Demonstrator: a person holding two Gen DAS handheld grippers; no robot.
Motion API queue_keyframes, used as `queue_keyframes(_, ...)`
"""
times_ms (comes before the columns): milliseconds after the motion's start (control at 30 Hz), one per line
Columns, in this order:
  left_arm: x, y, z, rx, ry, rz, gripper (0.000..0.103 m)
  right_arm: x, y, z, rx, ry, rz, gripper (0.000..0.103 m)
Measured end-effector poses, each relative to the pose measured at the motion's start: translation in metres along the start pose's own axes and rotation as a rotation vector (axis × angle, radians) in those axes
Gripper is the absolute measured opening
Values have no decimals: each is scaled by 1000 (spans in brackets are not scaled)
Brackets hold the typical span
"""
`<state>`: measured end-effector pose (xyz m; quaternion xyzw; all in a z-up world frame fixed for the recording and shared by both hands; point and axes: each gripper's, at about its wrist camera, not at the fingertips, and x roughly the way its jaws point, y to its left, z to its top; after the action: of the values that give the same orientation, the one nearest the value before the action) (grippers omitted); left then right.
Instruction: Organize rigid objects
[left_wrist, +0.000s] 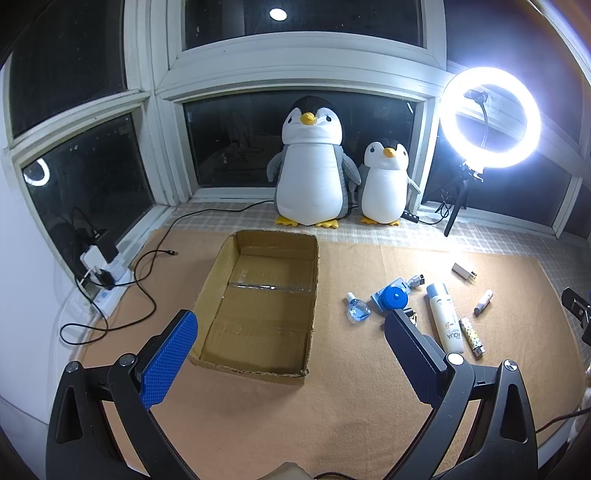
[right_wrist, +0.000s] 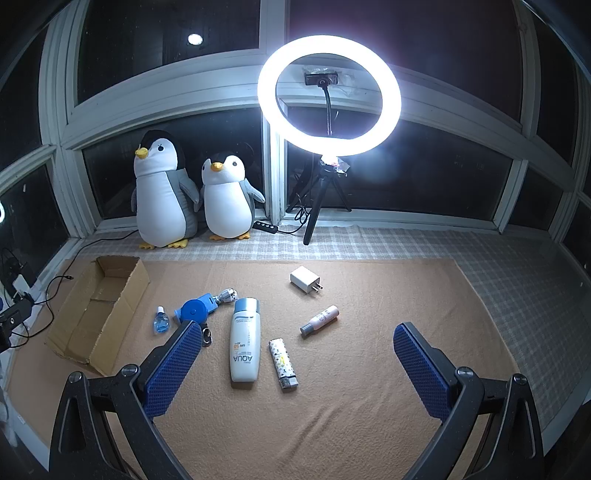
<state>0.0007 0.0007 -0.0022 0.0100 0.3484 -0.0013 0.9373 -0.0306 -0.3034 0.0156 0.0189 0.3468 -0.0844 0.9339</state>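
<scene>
An empty cardboard box (left_wrist: 258, 295) (right_wrist: 99, 314) lies open on the orange mat. To its right lie a small clear blue bottle (left_wrist: 357, 308) (right_wrist: 161, 321), a blue round gadget (left_wrist: 392, 297) (right_wrist: 195, 308), a white AQUA tube (left_wrist: 445, 317) (right_wrist: 244, 338), a patterned lighter (left_wrist: 471, 336) (right_wrist: 282, 363), a pink tube (left_wrist: 483, 302) (right_wrist: 320, 320) and a white charger plug (left_wrist: 463, 272) (right_wrist: 304, 280). My left gripper (left_wrist: 291, 325) hovers open over the box's near end. My right gripper (right_wrist: 297, 336) is open above the lighter and tube, holding nothing.
Two plush penguins (left_wrist: 314, 162) (right_wrist: 162, 192) stand at the window. A lit ring light (left_wrist: 491, 114) (right_wrist: 328, 96) on a tripod stands at the back. A power strip (left_wrist: 107, 284) with black cables lies left of the box. A small metal ring (right_wrist: 207, 334) lies by the gadget.
</scene>
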Motion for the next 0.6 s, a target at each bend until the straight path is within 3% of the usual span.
queue_keyframes(600, 0, 0, 0, 1, 0, 0, 101, 0, 2, -3, -1, 2, 3, 103)
